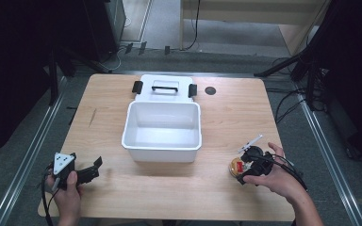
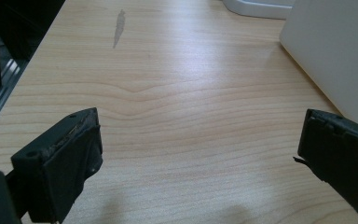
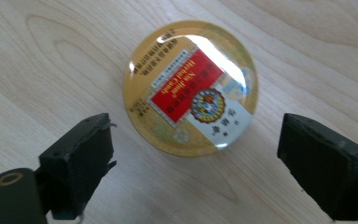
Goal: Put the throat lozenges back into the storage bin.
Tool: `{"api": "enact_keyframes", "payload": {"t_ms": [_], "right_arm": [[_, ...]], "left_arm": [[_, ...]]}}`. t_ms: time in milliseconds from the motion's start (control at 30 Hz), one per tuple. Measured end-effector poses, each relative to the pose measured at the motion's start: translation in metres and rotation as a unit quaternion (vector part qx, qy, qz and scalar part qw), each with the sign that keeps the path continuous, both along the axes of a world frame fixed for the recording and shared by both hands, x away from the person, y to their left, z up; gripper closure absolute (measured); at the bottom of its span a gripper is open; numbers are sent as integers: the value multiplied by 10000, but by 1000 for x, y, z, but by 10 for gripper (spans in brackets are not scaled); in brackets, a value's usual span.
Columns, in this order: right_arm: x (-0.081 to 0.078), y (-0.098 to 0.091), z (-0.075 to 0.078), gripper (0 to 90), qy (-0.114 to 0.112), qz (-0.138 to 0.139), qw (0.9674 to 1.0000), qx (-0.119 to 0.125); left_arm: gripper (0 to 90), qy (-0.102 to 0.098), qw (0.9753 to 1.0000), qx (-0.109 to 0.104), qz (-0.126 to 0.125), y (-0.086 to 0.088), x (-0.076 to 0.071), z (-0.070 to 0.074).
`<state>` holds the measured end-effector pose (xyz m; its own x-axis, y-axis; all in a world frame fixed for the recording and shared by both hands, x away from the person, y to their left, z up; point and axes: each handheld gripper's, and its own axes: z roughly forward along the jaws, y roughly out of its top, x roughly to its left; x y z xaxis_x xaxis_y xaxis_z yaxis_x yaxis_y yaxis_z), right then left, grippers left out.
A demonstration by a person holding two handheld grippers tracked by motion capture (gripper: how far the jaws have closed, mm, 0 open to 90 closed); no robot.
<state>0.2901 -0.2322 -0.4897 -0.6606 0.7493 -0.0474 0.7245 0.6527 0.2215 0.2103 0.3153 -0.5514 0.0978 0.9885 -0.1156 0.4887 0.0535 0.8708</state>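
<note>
A: Hovering over the round candy tin (image 3: 190, 88), the right gripper (image 3: 196, 163) has its jaws spread wide and holds nothing; the tin lies flat on the table (image 1: 179, 188), just ahead of the fingertips and centred between them.

B: And the risk?

A: The lid looks glossy and domed. If the pads close high on the curve and not on the rim, the tin will likely squirt forward out of the gap. The right finger (image 3: 326, 163) also sits farther from the tin than the left one.

B: Room to move?

A: Bare wood lies all around the fingers. The left gripper (image 2: 196, 158) is equally wide open and empty, with the white bin (image 1: 162, 132) just beyond its right finger and the table's near-left edge close behind.
</note>
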Motion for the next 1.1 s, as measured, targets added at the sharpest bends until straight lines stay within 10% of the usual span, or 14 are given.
{"api": "enact_keyframes", "payload": {"t_ms": [1100], "right_arm": [[28,26,-18,165,612,-179,9957,-677]], "left_arm": [[1,65,9999,-54,-74,0,1,0]]}}
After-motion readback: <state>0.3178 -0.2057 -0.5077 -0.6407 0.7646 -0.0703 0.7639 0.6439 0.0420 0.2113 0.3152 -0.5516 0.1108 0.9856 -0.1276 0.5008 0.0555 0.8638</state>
